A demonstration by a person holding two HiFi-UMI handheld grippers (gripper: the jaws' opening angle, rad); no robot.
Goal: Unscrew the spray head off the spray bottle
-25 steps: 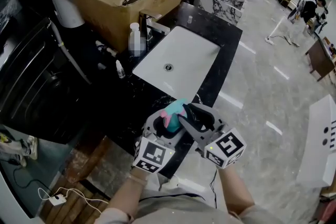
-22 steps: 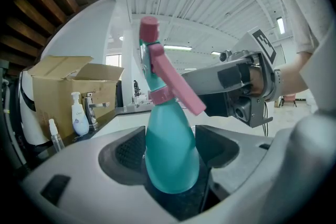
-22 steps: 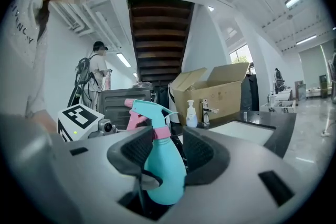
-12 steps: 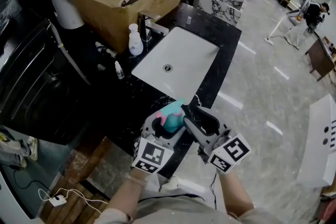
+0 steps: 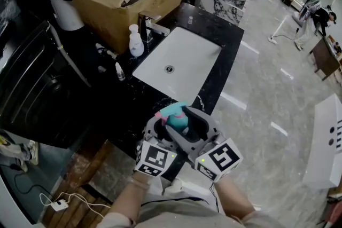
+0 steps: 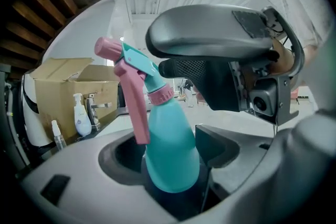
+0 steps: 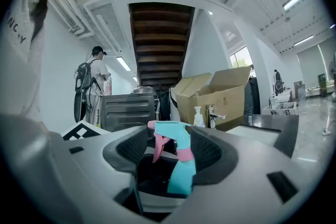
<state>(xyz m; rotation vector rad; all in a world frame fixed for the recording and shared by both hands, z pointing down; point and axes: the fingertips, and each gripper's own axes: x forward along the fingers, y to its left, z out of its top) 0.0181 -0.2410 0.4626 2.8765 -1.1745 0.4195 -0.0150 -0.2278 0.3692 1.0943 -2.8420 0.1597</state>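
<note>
Left gripper [image 6: 169, 166] fingers [image 6: 216, 145] clamp teal spray bottle [image 5: 177, 119] body, above tabletop [image 5: 231, 55] near edge. Right gripper [image 7: 174, 153] fingers [image 7: 211, 152] just opening, loose around spray head [image 7: 169, 132].

Head view: from high above, looking steeply down. The black tabletop [image 5: 228, 48] and its white sink [image 5: 187, 61] run to the far side, and the spray bottle [image 5: 175, 117] sits just below the middle.
Left gripper view: low and very near the bottle's body. It faces the cardboard box [image 6: 65, 91], soap bottle [image 6: 81, 118] and tap [image 6: 97, 105] at far left.
Right gripper view: a little further back. It meets the spray head [image 7: 170, 132] from another side, with box, soap bottle and tap behind at right.
Shared: all three views take in the bottle, box, soap bottle and tap.
</note>
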